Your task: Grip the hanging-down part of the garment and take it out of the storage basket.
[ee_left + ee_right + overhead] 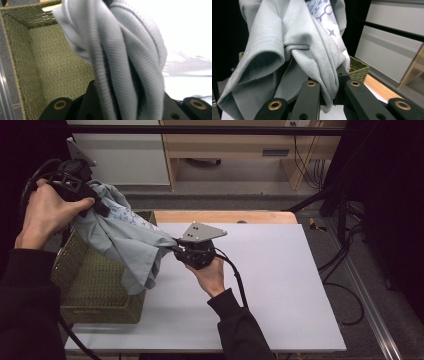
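Note:
A pale grey-blue shirt with a printed pattern hangs stretched between both grippers above a green woven basket. My left gripper, held high at the upper left, is shut on one bunched end of the shirt. My right gripper, near the table's middle, is shut on another part of the shirt, which folds over its jaws. A loose fold of the shirt droops over the basket's right rim.
The basket stands at the left end of a white table top with a wooden strip along its far edge. Behind it are a wooden shelf unit and a black stand with cables at the right.

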Available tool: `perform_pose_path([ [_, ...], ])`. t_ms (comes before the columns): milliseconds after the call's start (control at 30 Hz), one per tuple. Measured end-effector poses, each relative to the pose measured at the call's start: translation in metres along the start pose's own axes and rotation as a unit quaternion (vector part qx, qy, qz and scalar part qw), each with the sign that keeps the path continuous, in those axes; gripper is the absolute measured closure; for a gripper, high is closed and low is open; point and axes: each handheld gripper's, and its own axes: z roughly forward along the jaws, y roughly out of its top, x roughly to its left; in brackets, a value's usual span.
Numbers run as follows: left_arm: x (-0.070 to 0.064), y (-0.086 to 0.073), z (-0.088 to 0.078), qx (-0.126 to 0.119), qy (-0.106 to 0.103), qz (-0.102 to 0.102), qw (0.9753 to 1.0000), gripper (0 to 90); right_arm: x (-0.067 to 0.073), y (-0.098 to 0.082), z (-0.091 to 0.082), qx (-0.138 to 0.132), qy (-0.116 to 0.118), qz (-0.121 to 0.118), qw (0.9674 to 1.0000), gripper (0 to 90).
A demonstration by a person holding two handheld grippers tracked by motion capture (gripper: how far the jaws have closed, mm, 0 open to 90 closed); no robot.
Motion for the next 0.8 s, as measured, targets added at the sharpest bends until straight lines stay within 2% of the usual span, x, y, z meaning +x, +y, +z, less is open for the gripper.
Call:
perform_pose_path([
  [167, -0.005, 0.002, 0.004, 0.003, -0.005, 0.007, 1.0, 80.5, -0.002, 0.007, -0.012, -0.004, -0.019, -0.012, 0.9997, 85.9],
  [333, -0.01, 0.003, 0.005, 0.003, -0.009, 0.013, 0.9999, 80.5, -0.003, 0.013, -0.02, -0.029, -0.039, -0.011, 0.9988, 85.9],
  [467, -0.012, 0.003, 0.004, 0.002, -0.008, 0.015, 0.9998, 80.5, -0.003, 0.015, -0.023, -0.032, -0.045, -0.015, 0.9984, 85.8],
  [567, -0.013, 0.003, 0.003, 0.001, -0.005, 0.015, 0.9999, 80.5, -0.004, 0.011, -0.02, -0.021, -0.036, -0.01, 0.9991, 85.2],
  [633, -0.013, 0.002, 0.003, 0.002, -0.005, 0.016, 0.9998, 80.6, -0.003, 0.005, -0.016, -0.005, -0.03, -0.009, 0.9995, 84.7],
  [800, -0.015, 0.003, 0.004, 0.003, 0.002, 0.017, 0.9998, 80.7, -0.003, -0.026, -0.002, 0.024, -0.016, 0.016, 0.9995, 78.4],
])
